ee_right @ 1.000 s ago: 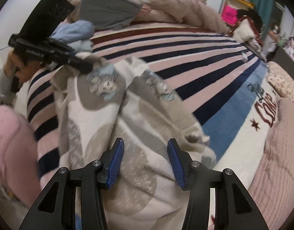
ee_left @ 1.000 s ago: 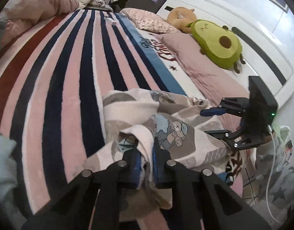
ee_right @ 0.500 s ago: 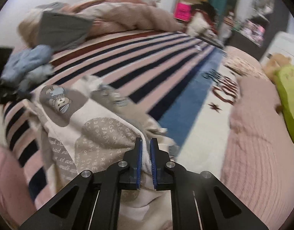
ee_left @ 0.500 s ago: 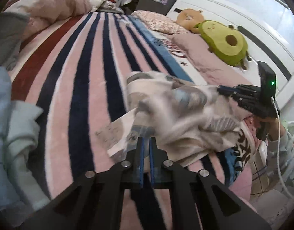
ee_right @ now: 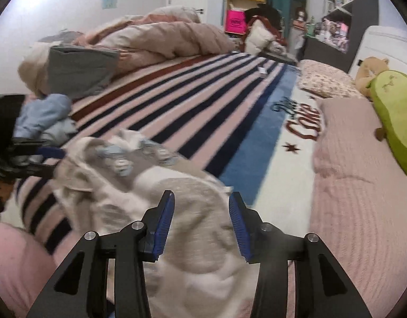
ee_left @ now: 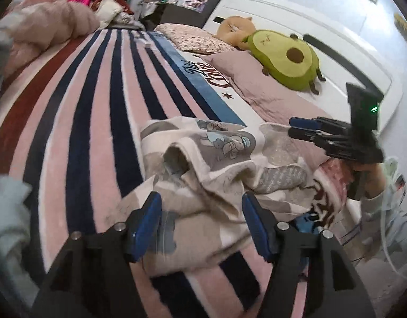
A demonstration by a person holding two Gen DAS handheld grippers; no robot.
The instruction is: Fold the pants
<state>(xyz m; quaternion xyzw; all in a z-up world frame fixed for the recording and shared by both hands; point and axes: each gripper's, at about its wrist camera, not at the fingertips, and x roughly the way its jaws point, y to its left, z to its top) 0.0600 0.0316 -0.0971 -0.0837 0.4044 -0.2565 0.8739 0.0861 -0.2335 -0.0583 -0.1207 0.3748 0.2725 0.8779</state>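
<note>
The pants (ee_left: 214,169) are cream and grey with cartoon prints and lie crumpled on the striped blanket (ee_left: 97,111). My left gripper (ee_left: 200,220) is open just above their near edge, holding nothing. In the right wrist view the pants (ee_right: 182,206) lie bunched under my right gripper (ee_right: 200,220), which is open and empty. The right gripper also shows in the left wrist view (ee_left: 322,135) at the pants' far right side. The left gripper shows at the left edge of the right wrist view (ee_right: 26,156).
An avocado plush (ee_left: 285,58) and a brown plush (ee_left: 235,29) lie by the white headboard (ee_left: 336,53). A pink pillow (ee_right: 362,185) lies right of the pants. A rumpled duvet (ee_right: 155,39) and light blue clothes (ee_right: 41,116) lie at the far left.
Both grippers were shut on the pants half a second ago and have opened, letting the fabric drop onto the blanket. The left gripper pulled back slightly.
</note>
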